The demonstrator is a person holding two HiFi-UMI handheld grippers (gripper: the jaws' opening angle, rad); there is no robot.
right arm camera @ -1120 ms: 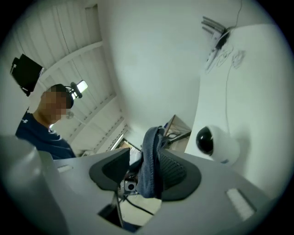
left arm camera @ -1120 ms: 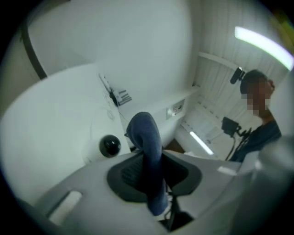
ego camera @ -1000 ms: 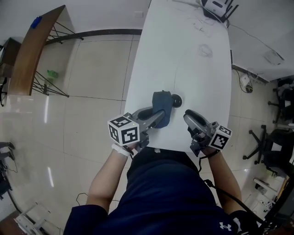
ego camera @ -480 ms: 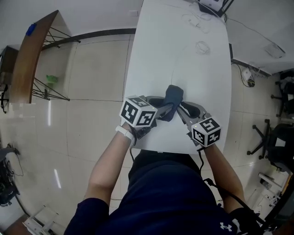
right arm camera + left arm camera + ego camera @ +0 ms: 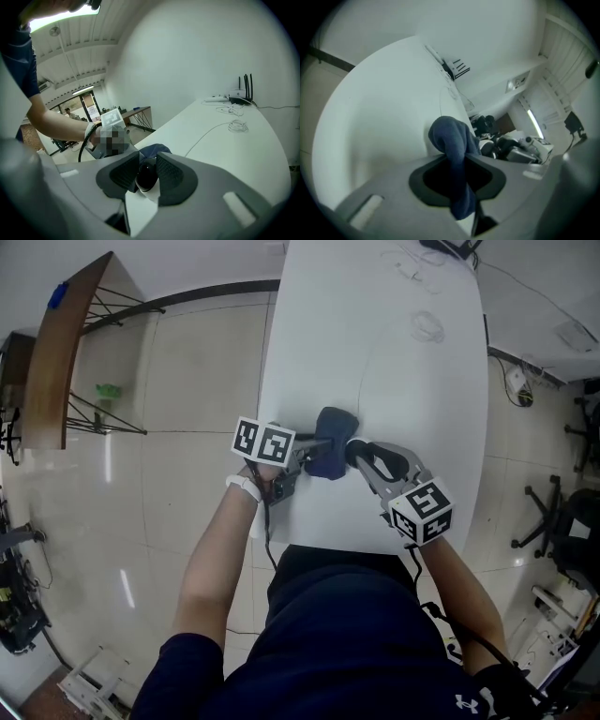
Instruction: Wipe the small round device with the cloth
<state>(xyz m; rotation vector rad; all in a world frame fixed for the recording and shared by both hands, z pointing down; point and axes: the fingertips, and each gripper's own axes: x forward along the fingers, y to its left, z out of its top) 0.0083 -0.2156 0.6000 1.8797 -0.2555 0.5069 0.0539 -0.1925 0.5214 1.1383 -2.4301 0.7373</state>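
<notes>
Two grippers: both work at the near end of the white counter (image 5: 394, 362), meeting at the small round device (image 5: 145, 180).
Left gripper (image 5: 454, 161): left of the device, jaws pinching a fold of the cloth (image 5: 450, 136); the rest bunches out ahead of the tips.
Cloth: dark blue, its free bulge right against the device's left side; actual contact cannot be confirmed.
Small round device: black dome on a pale base, seated between the right jaws, just beside the cloth.
Right gripper (image 5: 146, 161): right of the device, ribbed pads against the dome's two sides. The jaws have just been opening with the device between them.
Risk, grip: a smooth dome held by loosening pads may, in my judgement, twist or pop out once the cloth pushes on it.
Risk, cloth: only a narrow fold is held, so a firm rub could drag it free.
</notes>
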